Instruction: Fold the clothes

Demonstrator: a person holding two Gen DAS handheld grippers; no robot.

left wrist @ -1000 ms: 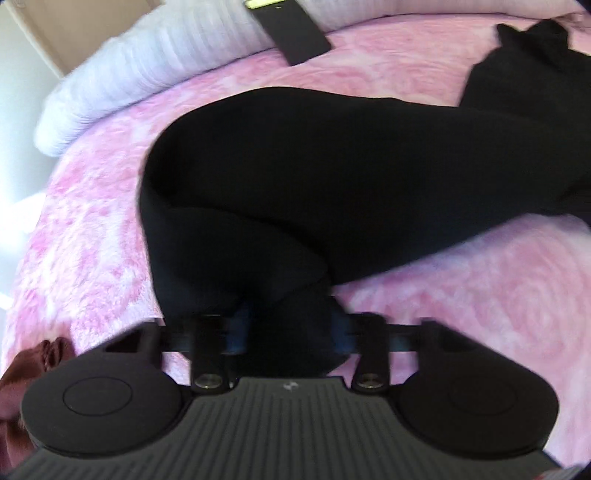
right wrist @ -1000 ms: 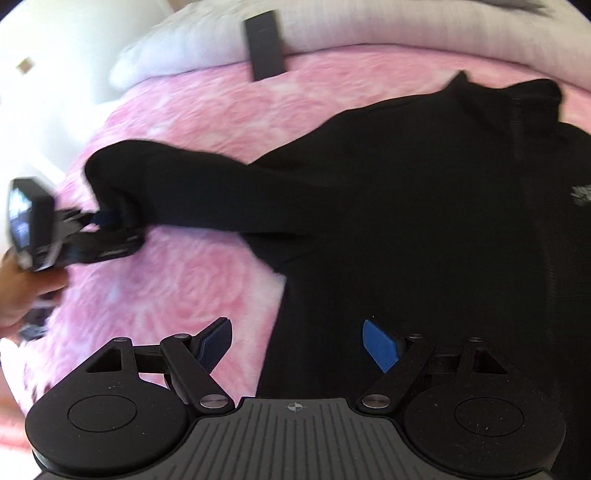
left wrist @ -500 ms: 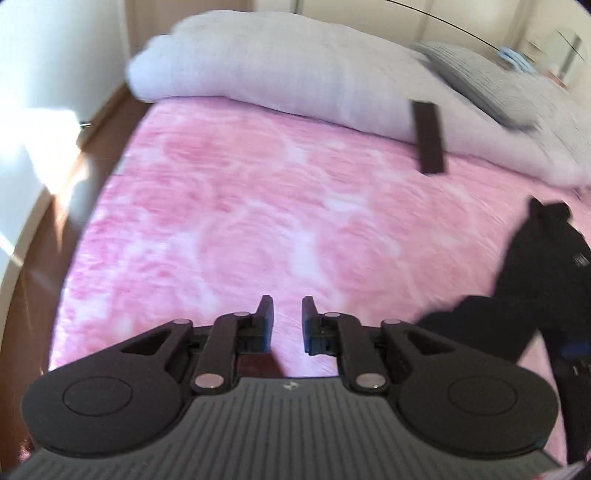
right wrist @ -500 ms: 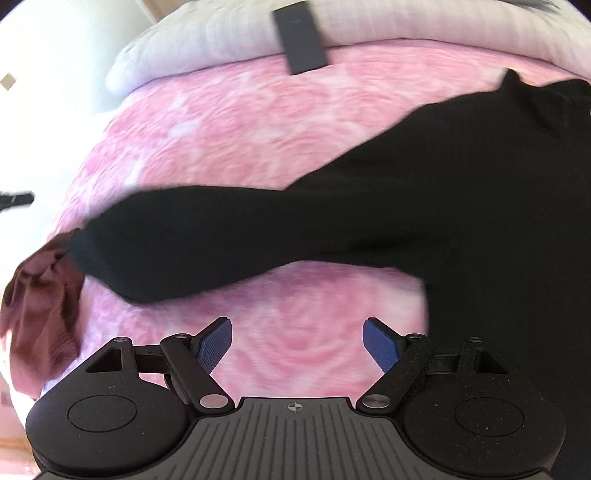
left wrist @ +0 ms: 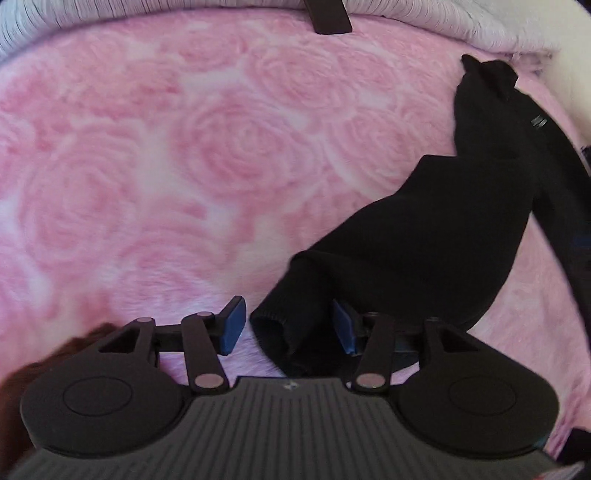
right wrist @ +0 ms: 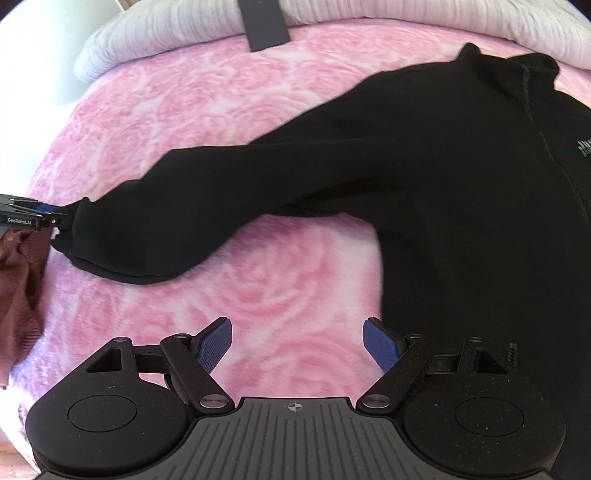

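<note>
A pink rose-patterned bedspread [right wrist: 288, 273] fills both views, plush and softly blotched; along its far edge runs one pale ribbed pillow [right wrist: 406, 14], and one flat dark rectangular object [right wrist: 264, 22] lies propped across the seam where pillow meets spread; bright white washes out the room beyond the bed on the left, too blown out to read; now scanning from the left of the right wrist view, one crumpled maroon garment [right wrist: 18, 295] sits at the bed's edge, and just above it the left gripper [right wrist: 55, 218] comes in from the side, right at the cuff [right wrist: 79, 236] of the one black sweater [right wrist: 461, 177]; the left wrist view shows it closer: two blue pads [left wrist: 231, 326], spread apart, with the ribbed cuff lying loosely between them, nearer the right-hand pad, not pinched; so that gripper is wide and clamps nothing; moving right, the sleeve [right wrist: 229, 199] stretches straight out across the spread from cuff to shoulder; further right the sweater's body lies flat, collar towards the pillow, one small pale logo [right wrist: 583, 147] on the chest; in the foreground the right gripper [right wrist: 297, 343] hovers over bare pink spread beside the sweater's side edge, its two blue fingers parted wide, empty.
</note>
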